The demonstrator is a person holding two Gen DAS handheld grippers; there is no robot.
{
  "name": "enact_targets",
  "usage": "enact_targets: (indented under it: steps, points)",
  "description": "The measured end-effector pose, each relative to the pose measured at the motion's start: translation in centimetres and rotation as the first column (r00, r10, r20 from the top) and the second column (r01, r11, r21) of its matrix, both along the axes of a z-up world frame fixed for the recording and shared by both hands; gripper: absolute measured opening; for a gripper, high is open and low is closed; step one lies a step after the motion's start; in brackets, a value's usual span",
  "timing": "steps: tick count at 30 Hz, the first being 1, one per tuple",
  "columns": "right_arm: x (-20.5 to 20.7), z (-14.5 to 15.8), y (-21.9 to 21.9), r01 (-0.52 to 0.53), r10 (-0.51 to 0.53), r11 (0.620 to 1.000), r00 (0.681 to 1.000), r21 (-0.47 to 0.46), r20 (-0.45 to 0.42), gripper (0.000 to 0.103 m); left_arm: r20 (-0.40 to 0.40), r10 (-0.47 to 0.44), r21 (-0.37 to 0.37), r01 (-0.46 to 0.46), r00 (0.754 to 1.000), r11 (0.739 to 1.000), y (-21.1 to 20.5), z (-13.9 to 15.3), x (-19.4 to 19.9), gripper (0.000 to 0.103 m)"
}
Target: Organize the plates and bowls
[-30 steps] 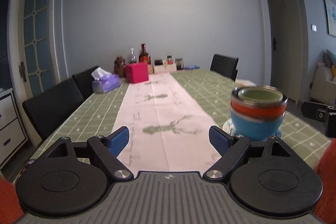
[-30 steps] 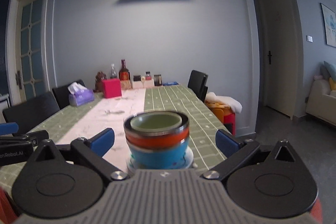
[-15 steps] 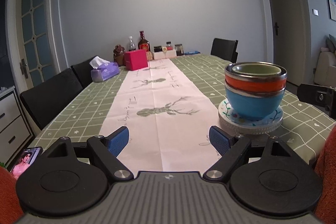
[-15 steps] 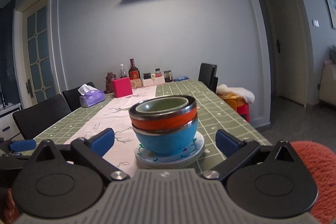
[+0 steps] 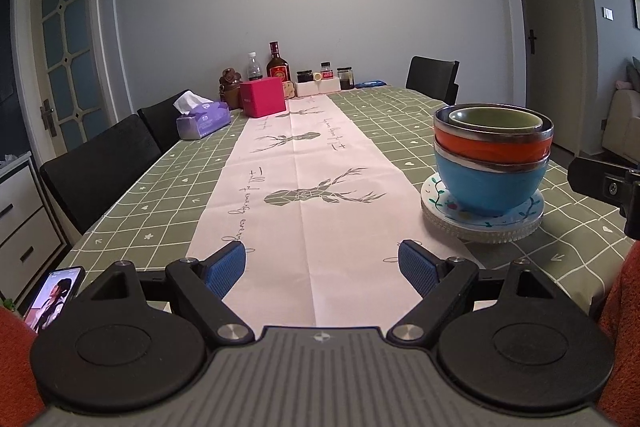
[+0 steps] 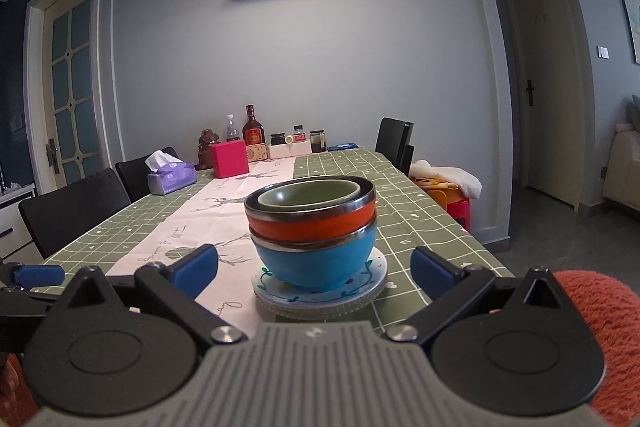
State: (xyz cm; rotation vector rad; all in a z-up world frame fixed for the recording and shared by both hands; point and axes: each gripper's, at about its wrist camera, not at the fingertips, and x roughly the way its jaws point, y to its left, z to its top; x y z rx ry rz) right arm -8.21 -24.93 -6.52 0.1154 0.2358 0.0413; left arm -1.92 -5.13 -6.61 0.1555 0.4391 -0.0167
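Tissue box point(image 5: 203, 121), pink box point(image 5: 263, 97), phone point(image 5: 54, 291)

Left claw point(image 5: 322, 269) agape — right claw point(image 6: 315, 269) agape, both empty.

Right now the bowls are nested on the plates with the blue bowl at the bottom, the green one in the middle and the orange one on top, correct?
Not quite. The right wrist view shows the orange bowl in the middle and the small green bowl on top. The blue bowl is indeed lowest, on the stacked plates.

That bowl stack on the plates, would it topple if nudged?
Probably it would slide first: the blue bowl has a rounded base on glossy plates. The orange bowl sits slightly tilted, so it might rattle or shift.
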Motion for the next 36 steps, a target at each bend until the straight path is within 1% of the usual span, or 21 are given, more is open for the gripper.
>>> enact_targets:
  steps: [11,36]
  points:
    - [-0.10,0.00,0.06,-0.004,0.004,1.000,1.000,-0.006,0.008,0.100,-0.012,0.003,-0.006,-0.003,1.000,1.000,0.09,-0.02,0.03,0.101]
    - [-0.20,0.09,0.13,-0.009,0.009,1.000,1.000,-0.009,0.015,0.100,0.014,-0.001,0.011,0.001,1.000,1.000,0.17,0.44,-0.36,0.101]
